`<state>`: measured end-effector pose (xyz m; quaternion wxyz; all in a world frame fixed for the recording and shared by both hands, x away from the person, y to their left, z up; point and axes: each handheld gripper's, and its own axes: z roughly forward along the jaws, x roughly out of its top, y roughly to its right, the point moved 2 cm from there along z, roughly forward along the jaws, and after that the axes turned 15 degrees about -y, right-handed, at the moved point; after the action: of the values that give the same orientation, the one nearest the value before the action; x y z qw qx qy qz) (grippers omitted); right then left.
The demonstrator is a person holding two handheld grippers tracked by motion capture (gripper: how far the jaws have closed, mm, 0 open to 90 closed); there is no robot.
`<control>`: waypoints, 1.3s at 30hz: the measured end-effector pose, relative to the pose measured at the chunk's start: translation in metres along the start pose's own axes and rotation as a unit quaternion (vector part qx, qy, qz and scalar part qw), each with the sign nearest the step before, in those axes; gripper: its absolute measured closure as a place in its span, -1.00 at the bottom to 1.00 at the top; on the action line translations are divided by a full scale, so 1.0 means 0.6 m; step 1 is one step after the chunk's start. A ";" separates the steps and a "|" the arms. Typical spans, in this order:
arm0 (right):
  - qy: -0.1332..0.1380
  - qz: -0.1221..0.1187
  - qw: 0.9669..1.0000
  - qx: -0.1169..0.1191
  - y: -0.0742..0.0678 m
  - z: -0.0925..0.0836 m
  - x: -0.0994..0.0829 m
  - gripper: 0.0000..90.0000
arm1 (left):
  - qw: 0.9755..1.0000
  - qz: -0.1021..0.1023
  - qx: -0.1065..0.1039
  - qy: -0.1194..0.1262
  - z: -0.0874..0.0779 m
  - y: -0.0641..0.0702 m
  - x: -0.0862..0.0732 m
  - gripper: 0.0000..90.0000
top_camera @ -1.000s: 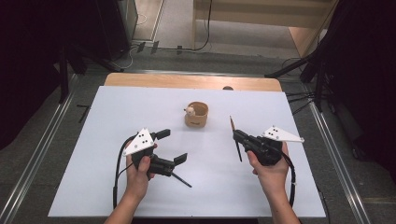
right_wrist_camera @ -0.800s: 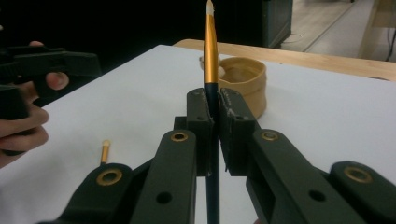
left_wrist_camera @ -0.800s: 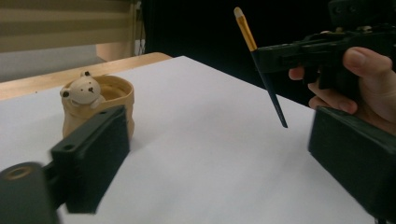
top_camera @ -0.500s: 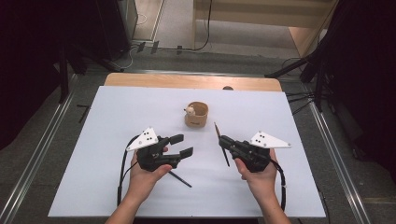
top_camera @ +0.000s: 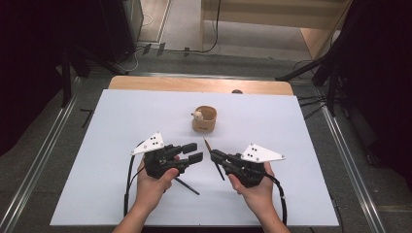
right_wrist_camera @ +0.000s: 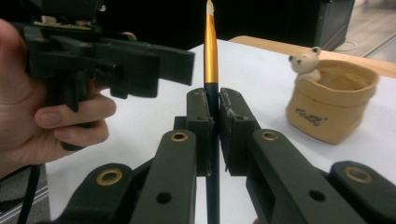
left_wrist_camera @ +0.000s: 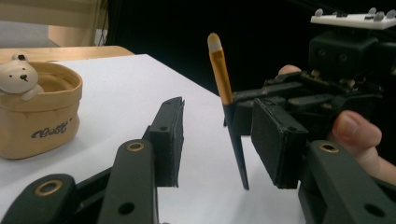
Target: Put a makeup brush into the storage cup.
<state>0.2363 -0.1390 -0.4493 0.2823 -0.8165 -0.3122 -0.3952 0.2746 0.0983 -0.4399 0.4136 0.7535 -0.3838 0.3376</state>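
My right gripper [top_camera: 216, 156] [right_wrist_camera: 212, 103] is shut on a thin brush [top_camera: 209, 146] [right_wrist_camera: 210, 51] with a dark handle, a gold ferrule and a pale tip, held upright and tilted. My left gripper [top_camera: 194, 153] [left_wrist_camera: 223, 135] faces it from the left. Its jaws have just been closing and now stand on either side of the brush [left_wrist_camera: 221, 74], with gaps between the pads and the handle. A second dark brush [top_camera: 187, 186] lies on the white table [top_camera: 121, 116] beside the left hand.
A small tan pot [top_camera: 205, 120] [left_wrist_camera: 39, 112] [right_wrist_camera: 334, 107] with a bear figure [top_camera: 197, 115] on its rim stands mid-table, just beyond both grippers. A wooden edge [top_camera: 199, 85] runs along the far side, with dark stands and cables past it.
My right gripper has carried the brush leftward toward the left gripper. The left gripper's jaws have narrowed from wide apart, and now bracket the brush.
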 end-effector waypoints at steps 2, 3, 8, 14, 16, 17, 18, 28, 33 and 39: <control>-0.002 -0.003 1.000 0.004 -0.006 0.006 -0.001 0.89 | 1.000 -0.003 -0.006 0.001 -0.001 0.000 0.000 0.25; -0.002 -0.003 1.000 0.004 -0.006 0.006 -0.001 0.89 | 1.000 -0.004 -0.009 0.002 0.000 0.000 0.000 0.25; -0.001 -0.006 1.000 0.010 -0.013 0.012 -0.002 0.89 | 1.000 -0.015 -0.025 0.006 0.003 0.000 0.000 0.30; -0.001 -0.011 1.000 0.015 -0.021 0.017 -0.002 0.89 | 0.999 -0.022 -0.036 0.008 0.004 -0.002 -0.001 0.40; -0.002 -0.012 1.000 0.017 -0.022 0.018 -0.002 0.89 | 0.999 -0.027 -0.040 0.010 0.004 -0.002 -0.001 0.41; -0.002 -0.013 1.000 0.017 -0.023 0.019 -0.002 0.89 | 0.999 -0.027 -0.040 0.010 0.004 -0.003 -0.001 0.42; -0.001 -0.013 1.000 0.016 -0.023 0.020 -0.002 0.89 | 0.999 -0.028 -0.041 0.010 0.005 -0.003 -0.001 0.43; -0.004 -0.016 1.000 0.018 -0.027 0.025 -0.003 0.89 | 0.998 -0.035 -0.048 0.013 0.003 -0.005 -0.002 0.56; -0.004 -0.018 1.000 0.017 -0.028 0.025 -0.004 0.89 | 0.998 -0.040 -0.054 0.014 0.005 -0.007 -0.003 0.60; -0.004 -0.018 1.000 0.019 -0.029 0.026 -0.004 0.89 | 0.997 -0.043 -0.057 0.016 0.006 -0.007 -0.004 0.66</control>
<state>0.2295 -0.1173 -0.4554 0.2893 -0.8066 -0.3357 -0.3911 0.2779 0.0973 -0.4453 0.4761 0.7389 -0.3635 0.3087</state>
